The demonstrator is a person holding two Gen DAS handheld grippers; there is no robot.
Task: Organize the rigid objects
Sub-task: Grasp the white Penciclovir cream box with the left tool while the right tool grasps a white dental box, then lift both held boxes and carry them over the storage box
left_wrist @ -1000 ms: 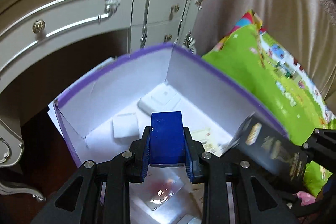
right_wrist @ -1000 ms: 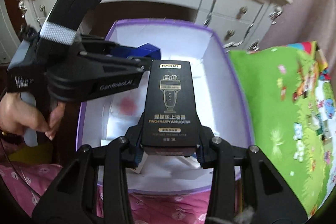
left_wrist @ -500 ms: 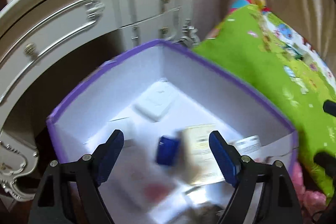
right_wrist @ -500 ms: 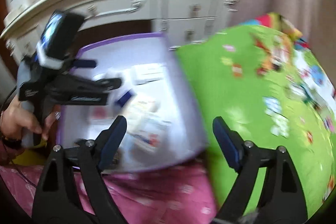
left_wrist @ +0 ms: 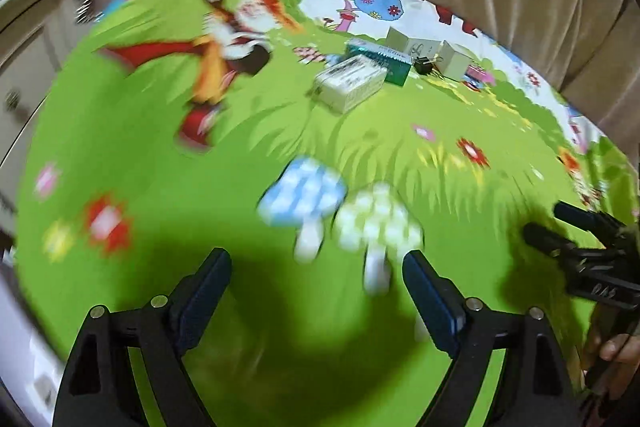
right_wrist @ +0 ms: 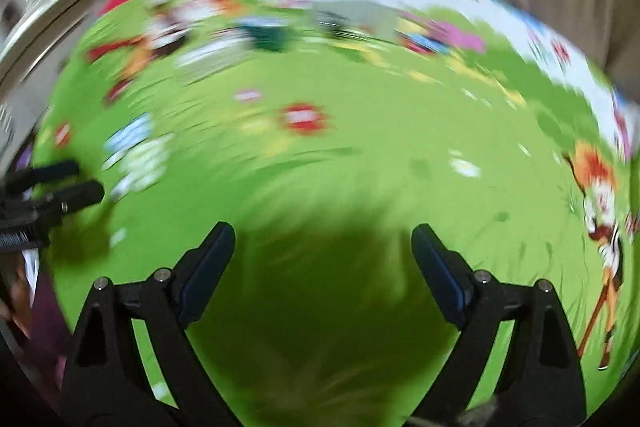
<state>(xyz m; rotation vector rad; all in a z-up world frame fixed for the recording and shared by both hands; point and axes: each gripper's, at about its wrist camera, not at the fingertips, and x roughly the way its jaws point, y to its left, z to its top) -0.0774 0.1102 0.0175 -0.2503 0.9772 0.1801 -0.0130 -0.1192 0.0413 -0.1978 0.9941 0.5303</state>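
Both claws, left point(left_wrist: 316, 293) and right point(right_wrist: 323, 265), have just opened, empty. White carton point(left_wrist: 349, 83) beside teal box point(left_wrist: 380, 61): light, stiff; pinch across its long sides.

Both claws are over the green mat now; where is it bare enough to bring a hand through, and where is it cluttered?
The green mat lies bare from the open left claw up to the white box. Crowding sits at the far edge: white box, teal box, binder clip and cream boxes. The right claw, also open, hangs over bare mat.

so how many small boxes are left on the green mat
3, clustered at its far side: a white box nearest, a teal box behind it, a pale box to the right. More may be hidden.
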